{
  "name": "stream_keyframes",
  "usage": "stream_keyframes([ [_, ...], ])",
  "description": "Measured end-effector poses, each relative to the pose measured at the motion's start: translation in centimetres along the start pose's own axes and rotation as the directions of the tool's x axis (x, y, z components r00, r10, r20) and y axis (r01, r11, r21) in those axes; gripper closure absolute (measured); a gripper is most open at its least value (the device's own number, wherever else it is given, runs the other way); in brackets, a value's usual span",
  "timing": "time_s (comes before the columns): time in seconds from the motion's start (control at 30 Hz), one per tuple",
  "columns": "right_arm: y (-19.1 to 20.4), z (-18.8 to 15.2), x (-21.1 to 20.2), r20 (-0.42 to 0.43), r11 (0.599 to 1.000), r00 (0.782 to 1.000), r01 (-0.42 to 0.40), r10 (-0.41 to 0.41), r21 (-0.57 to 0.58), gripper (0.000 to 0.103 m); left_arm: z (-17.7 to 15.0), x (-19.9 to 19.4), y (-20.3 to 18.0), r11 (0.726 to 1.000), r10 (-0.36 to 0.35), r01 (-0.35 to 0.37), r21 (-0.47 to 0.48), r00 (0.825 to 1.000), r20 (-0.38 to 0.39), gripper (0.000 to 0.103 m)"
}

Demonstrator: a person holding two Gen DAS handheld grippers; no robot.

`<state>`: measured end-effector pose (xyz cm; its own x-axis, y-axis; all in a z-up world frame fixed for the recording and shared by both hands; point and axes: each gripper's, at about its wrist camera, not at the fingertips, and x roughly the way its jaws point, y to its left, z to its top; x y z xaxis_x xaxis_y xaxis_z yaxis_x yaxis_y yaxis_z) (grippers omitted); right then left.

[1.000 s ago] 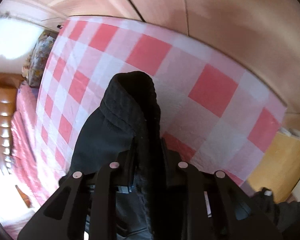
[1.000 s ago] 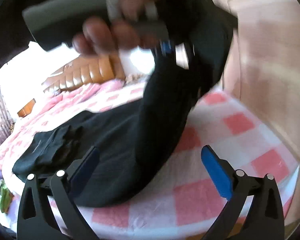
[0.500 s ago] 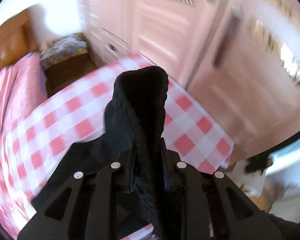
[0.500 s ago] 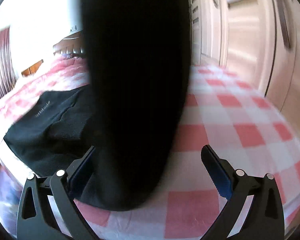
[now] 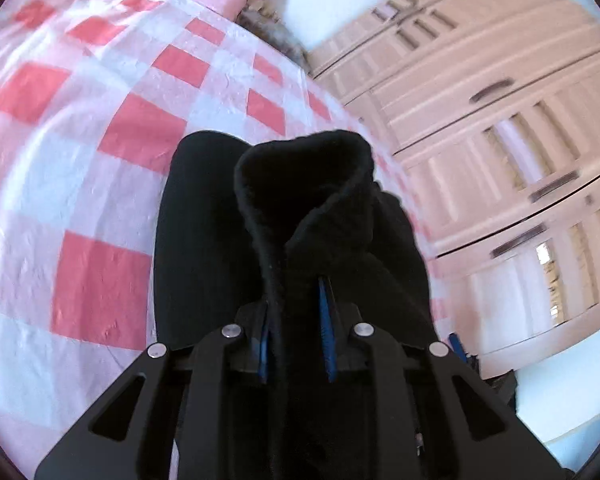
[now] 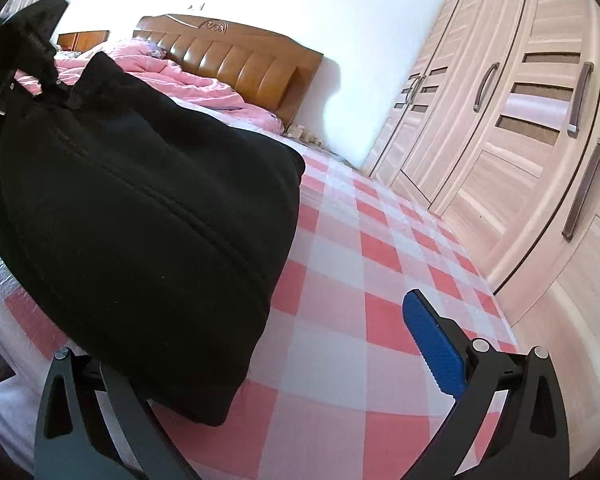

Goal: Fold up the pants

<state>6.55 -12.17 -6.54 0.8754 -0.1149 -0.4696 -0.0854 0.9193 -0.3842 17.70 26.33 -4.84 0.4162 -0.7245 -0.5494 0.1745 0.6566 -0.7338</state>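
in the left wrist view our left claw [image 5: 296,332] is clamped on a bunched, ribbed edge of the black pants [image 5: 300,208], which stands up out of the jaws in the lower middle of the frame, with the checked bed sheet [image 5: 112,128] behind it. in the right wrist view our right claw [image 6: 244,344] stands wide apart, holding nothing; its blue pad [image 6: 434,340] shows at lower right, while the other finger is hidden behind the cloth. the pants fill the left half of that frame, hung from the upper left and sagging to the sheet at lower centre. we judge the fold is being carried over: to do it well we should keep the pinch firm, lower the held edge evenly so the layers line up, and use the free claw to smooth or catch the loose side. the long axis seems to run from upper left down toward lower centre, though which end is the waist we cannot tell.
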Motion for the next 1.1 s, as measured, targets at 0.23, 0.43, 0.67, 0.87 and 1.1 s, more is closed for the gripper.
stream_keyframes([
  [0.23, -0.4, 0.3, -1.2, 0.056, 0.998, 0.997, 0.06, -0.061, 0.003, 0.005, -0.1, -2.7, -3.8, 0.998, -0.014, 0.007, 0.07, 0.996, 0.091, 0.084],
  [0.43, 0.6, 0.5, -1.1, 0.055, 0.999, 0.998, -0.007, 0.008, -0.033, 0.005, -0.5, -2.1, -0.1, 0.998, 0.056, -0.058, 0.026, 0.996, 0.068, 0.084],
  [0.67, -0.1, -0.1, -1.7, 0.027, 0.98, 0.98, -0.198, 0.199, -0.03, 0.005, -0.8, -2.3, 2.5, 0.995, 0.099, -0.098, -0.02, 0.991, 0.094, 0.059],
  [0.87, -3.8, -1.1, -5.1, 0.09, 0.907, 0.907, -0.418, 0.412, 0.056, 0.005, -2.2, -7.5, -3.8, 0.927, 0.33, -0.365, 0.083, 0.902, 0.279, 0.017],
  [1.1, -5.4, 2.3, -6.2, 0.215, 0.872, 0.865, -0.48, 0.453, 0.094, 0.005, -3.3, -1.5, -11.7, 0.919, 0.201, -0.245, 0.309, 0.965, 0.168, 0.013],
])
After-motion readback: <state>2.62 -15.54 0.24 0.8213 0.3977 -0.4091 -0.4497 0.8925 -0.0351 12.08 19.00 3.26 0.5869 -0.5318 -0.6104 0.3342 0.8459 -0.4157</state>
